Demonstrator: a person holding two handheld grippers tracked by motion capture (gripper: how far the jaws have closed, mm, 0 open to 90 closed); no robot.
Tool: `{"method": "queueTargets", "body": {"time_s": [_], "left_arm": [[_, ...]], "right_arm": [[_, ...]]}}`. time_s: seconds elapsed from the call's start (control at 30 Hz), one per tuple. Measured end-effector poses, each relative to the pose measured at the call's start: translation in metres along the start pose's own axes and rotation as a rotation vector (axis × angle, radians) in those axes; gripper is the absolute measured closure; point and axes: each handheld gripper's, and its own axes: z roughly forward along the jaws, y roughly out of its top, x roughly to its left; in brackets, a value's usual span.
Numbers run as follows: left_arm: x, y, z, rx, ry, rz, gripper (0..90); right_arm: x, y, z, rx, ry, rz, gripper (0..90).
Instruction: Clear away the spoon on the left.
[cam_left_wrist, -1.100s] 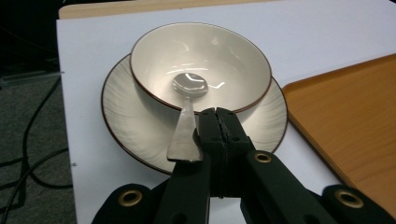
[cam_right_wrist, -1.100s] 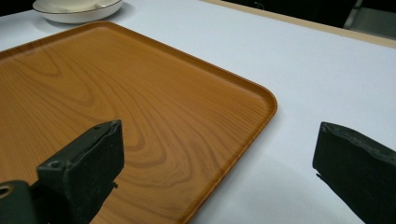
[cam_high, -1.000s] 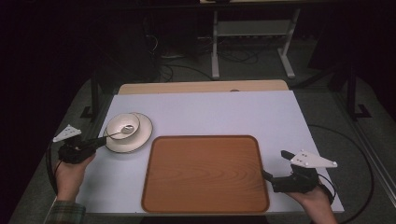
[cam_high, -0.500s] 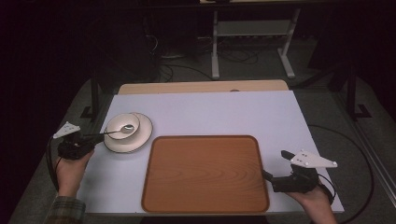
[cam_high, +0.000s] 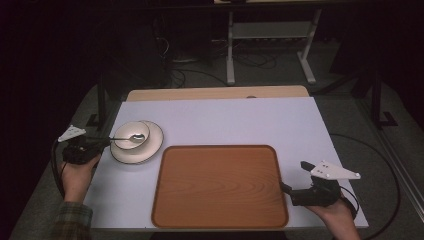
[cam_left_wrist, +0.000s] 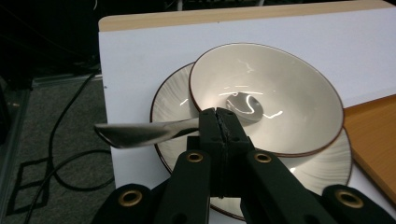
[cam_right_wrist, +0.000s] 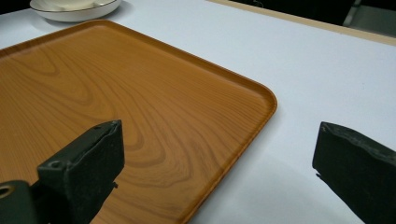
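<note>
Item one: my left hand-held gripper (cam_high: 100, 144), at the tabletop's (cam_high: 225, 120) left edge, jaws pressed together on the handle of a metal spoon (cam_high: 131, 137). In the left gripper view the left hand-held gripper (cam_left_wrist: 219, 122) clamps the spoon (cam_left_wrist: 154, 131) across its handle; the handle end sticks out to the left of the jaws and the spoon's head lies inside the bowl (cam_left_wrist: 280, 100).

Item two: white bowl (cam_high: 129, 134) with a dark rim, sitting off-centre on a white plate (cam_high: 150, 145) of the same trim, near the left edge of the white tabletop. In the left gripper view the plate (cam_left_wrist: 170, 105) shows beneath and to the left of the bowl.

Item three: wooden tray (cam_high: 220, 186), rounded corners, bare, lying flat at the near middle of the tabletop, just beside the plate without visibly touching it.

Item four: my right hand-held gripper (cam_high: 286, 188), low at the tray's right edge, jaws spread wide and gripping nothing. In the right gripper view the right hand-held gripper (cam_right_wrist: 217, 156) straddles the edge of the tray (cam_right_wrist: 116, 93): one jaw over the wood, the other over the bare tabletop (cam_right_wrist: 327, 70).

Item five: cables and a metal stand (cam_high: 270, 45) on the dark floor beyond the tabletop.
</note>
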Motion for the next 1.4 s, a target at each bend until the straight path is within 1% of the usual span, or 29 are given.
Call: {"method": "queueTargets", "body": {"time_s": [0.17, 0.37, 0.63, 0.9, 1.4], "left_arm": [[0.004, 0.004, 0.004, 0.004, 0.013, 0.002, 89.5], [0.006, 0.010, 0.009, 0.009, 0.027, 0.014, 89.4], [0.010, 0.015, 0.020, 0.017, 0.033, 0.001, 89.4], [0.016, 0.022, 0.026, 0.009, 0.040, -0.016, 89.5], [0.022, 0.037, 0.038, -0.007, 0.043, -0.023, 89.5]], "right_arm": [[-0.001, 0.000, 0.000, -0.002, -0.001, 0.001, 1.6], [0.000, 0.000, 0.001, 0.000, -0.002, 0.003, 1.6], [-0.001, -0.001, 0.001, 0.001, -0.003, 0.007, 1.6], [-0.001, -0.001, 0.001, 0.004, -0.004, 0.008, 1.7], [-0.001, -0.002, 0.002, 0.007, -0.005, 0.010, 1.7]]}}
